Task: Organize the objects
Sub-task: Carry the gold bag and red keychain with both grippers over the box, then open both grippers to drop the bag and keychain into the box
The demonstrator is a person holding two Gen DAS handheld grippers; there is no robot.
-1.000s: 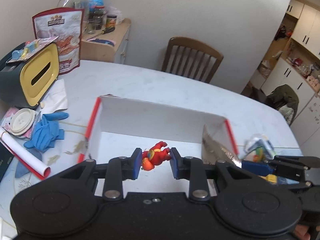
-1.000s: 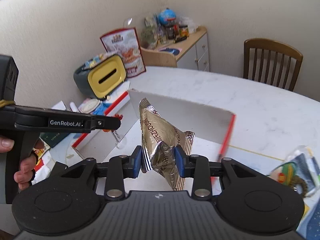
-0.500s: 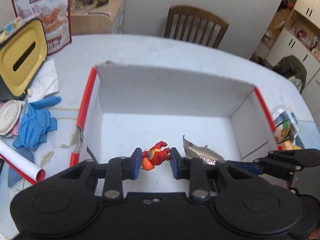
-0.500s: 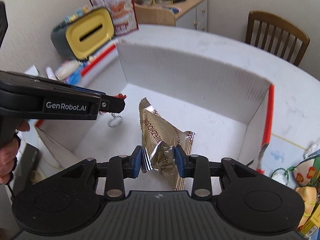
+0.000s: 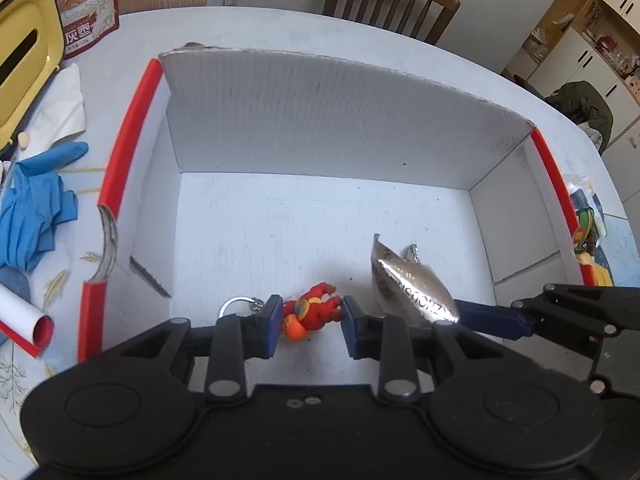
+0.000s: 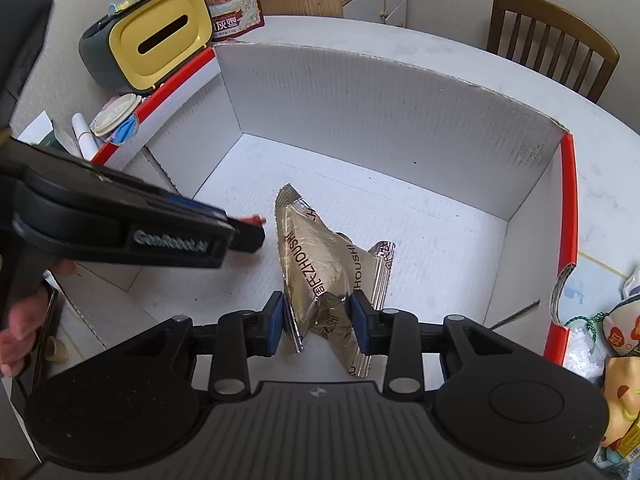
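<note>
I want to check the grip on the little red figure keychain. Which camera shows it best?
The left wrist view: the red figure keychain sits between the left gripper pads, key ring visible, above the white box floor. The right wrist view shows only a red sliver past that gripper's tip.

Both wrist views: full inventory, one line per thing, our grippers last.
Box: 1, white with red edges, on table.
Table: 1, white.
Figure keychain: 1, red, in left gripper, over box floor.
Foil packet: 1, gold-silver, in right gripper, inside box.
Tissue holder: 1, yellow and grey, left of box.
Glove: 1, blue, left of box.
Chair: 1, brown, behind table.
Left gripper: shut on figure keychain.
Right gripper: shut on foil packet.
</note>
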